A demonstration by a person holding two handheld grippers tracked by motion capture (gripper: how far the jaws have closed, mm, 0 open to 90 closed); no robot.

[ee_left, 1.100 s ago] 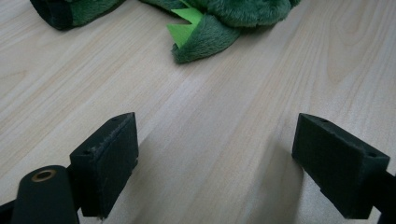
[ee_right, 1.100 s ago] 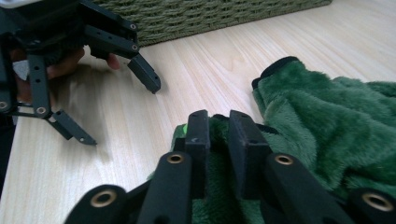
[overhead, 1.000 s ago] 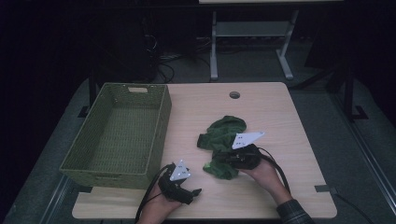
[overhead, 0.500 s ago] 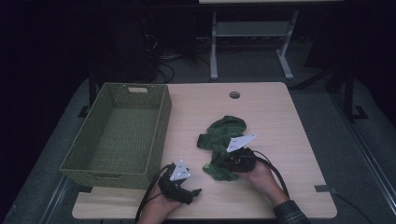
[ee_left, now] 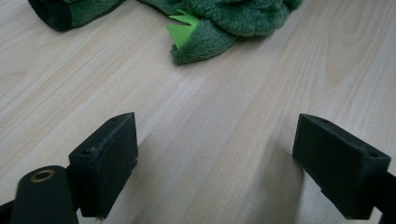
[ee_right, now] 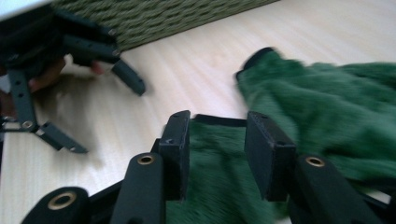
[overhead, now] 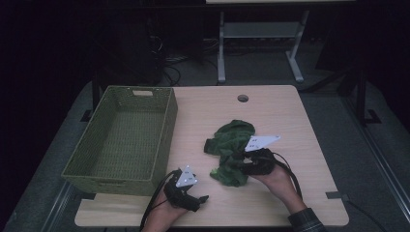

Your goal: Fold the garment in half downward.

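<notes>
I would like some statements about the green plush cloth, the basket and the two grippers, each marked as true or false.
1. The woven basket holds the green plush cloth. False: the cloth lies on the wooden table, to the right of the basket.
2. The left gripper has its jaws wide apart over bare wood, with nothing between them. True.
3. The right gripper is at the green cloth, with plush showing in the gap of its jaws. True.
4. The right gripper's jaws are fully shut. False: a gap shows between them; they have just been opening.
5. The basket stands on the right side of the table. False: it stands on the left side.
</notes>
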